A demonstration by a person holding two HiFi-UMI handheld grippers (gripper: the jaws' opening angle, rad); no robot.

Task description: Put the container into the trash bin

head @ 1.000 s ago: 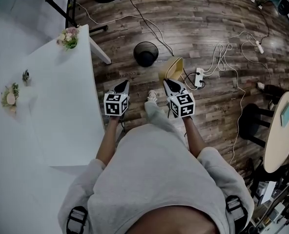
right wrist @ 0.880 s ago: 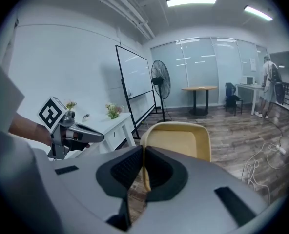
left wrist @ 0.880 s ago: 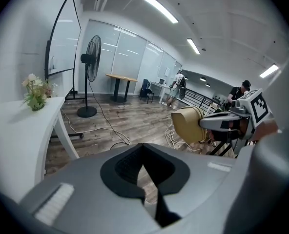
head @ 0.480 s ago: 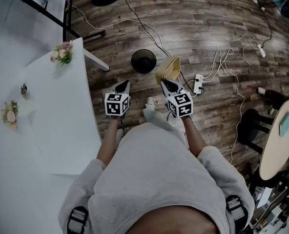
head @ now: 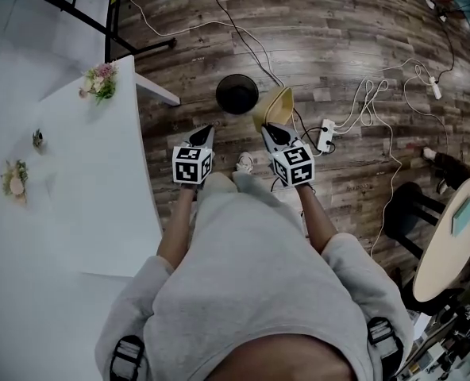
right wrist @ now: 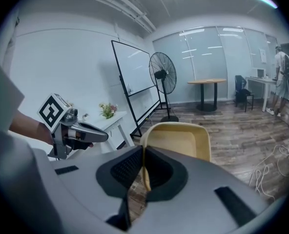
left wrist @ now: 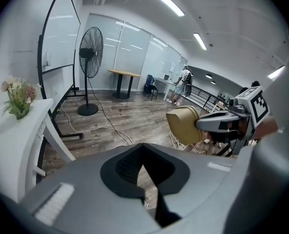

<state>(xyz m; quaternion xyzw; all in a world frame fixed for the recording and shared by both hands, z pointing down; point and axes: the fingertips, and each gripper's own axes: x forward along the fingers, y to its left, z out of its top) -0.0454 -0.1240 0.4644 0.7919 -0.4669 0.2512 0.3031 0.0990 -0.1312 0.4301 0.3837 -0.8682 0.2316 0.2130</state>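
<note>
My right gripper (head: 268, 130) is shut on the rim of a tan plastic container (head: 276, 108) and holds it out in the air above the wood floor. The container's open side faces me in the right gripper view, where the container (right wrist: 181, 139) sits pinched between my jaws (right wrist: 143, 172). A round black trash bin (head: 236, 94) stands on the floor just ahead and left of the container. My left gripper (head: 206, 132) is shut and empty, level with the right one. In the left gripper view the container (left wrist: 183, 125) shows at the right.
A white table (head: 76, 181) with small flower pots (head: 98, 82) lies to my left. Cables and a power strip (head: 326, 131) run over the floor on the right. A black stool (head: 406, 205) and a round table (head: 449, 236) stand far right. A standing fan (left wrist: 90, 52) is ahead.
Both grippers and the held container have advanced with the person; the white table has slid back to the left in the head view. The jaws look unchanged.
</note>
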